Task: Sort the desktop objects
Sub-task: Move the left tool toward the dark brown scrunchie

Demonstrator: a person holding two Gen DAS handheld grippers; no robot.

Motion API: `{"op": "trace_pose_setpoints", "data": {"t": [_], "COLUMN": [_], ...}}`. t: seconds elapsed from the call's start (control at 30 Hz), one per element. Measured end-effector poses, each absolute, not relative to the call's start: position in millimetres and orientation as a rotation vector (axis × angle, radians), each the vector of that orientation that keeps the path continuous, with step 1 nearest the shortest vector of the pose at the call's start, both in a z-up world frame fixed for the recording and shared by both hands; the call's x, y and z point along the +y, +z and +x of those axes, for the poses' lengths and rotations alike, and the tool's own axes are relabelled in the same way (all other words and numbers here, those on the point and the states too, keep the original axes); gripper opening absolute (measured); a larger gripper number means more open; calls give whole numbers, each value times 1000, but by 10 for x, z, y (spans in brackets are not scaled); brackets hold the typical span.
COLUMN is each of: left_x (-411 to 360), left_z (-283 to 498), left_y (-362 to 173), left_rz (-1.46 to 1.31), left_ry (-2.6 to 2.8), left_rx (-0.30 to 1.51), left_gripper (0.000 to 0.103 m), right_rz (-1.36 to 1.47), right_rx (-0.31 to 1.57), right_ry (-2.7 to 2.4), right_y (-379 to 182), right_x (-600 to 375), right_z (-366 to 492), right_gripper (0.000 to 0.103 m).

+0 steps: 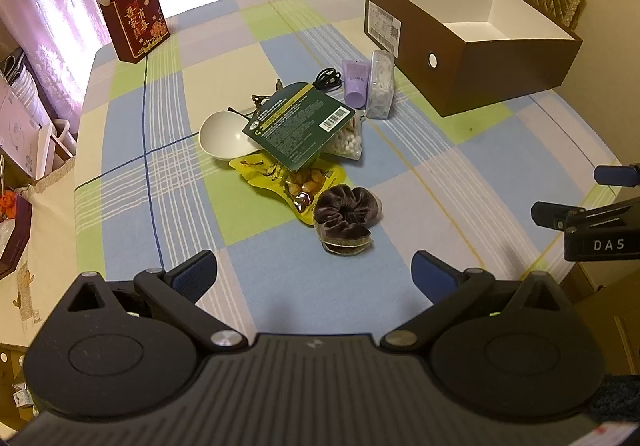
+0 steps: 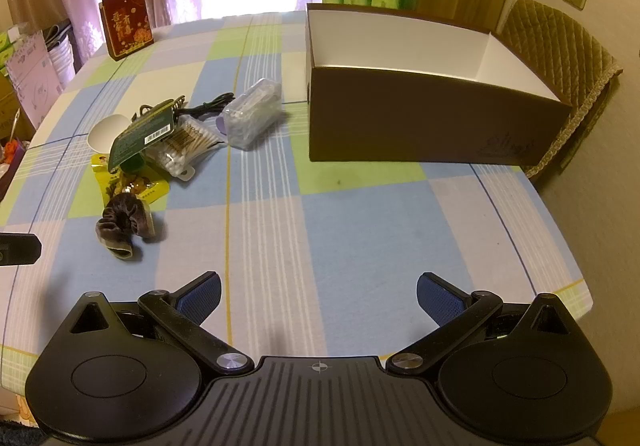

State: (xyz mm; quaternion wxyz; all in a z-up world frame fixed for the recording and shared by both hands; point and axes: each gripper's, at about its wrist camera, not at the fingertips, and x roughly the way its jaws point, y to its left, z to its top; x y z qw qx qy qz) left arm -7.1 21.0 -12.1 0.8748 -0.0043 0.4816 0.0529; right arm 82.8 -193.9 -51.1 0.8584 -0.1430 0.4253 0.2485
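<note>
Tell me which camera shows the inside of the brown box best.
The right wrist view: the brown box sits close, and its white inner walls show along the full length. The left wrist view shows the box farther off at the upper right, corner on, with part of its white floor visible.

Brown box [image 2: 420, 126]; checked blue-green tablecloth [image 2: 360, 226]; purple scrunchie [image 1: 346, 212].

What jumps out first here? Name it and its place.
The big brown box with its bare white inside stands open at the table's far right. Left of it a jumbled pile draws the eye: a green card lying across a white bowl, with a dark velvet scrunchie nearest the open left gripper.
</note>
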Motion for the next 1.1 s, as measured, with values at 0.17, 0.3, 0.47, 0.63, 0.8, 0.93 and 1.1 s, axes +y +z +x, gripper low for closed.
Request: {"op": "trace_pose_setpoints", "data": {"t": [0.17, 0.3, 0.47, 0.63, 0.8, 0.93, 1.1], "left_x": [227, 244, 259, 284, 298, 324, 322], "left_z": [-66, -57, -17, 32, 80, 136, 175], "left_y": [-135, -151, -165, -190, -250, -337, -443], "left_rz": [-14, -21, -29, -37, -29, -50, -51], "left_ry": [122, 129, 130, 129, 130, 119, 99], "left_rx": [1014, 1022, 1028, 1028, 1034, 1056, 1040], "left_gripper": [102, 102, 102, 102, 102, 102, 102], "right_rz": [-303, -304, -305, -306, -306, -302, -291], "right_rx": [900, 903, 904, 893, 891, 898, 904], "right_ry": [530, 534, 537, 544, 554, 565, 582], "right_y": [-524, -535, -557, -566, -584, -606, -630], "right_x": [-1937, -1928, -1901, -1866, -1836, -1825, -1818], "right_z": [846, 869, 909, 963, 1024, 1087, 1183], "right_gripper": [101, 101, 101, 101, 101, 101, 101]}}
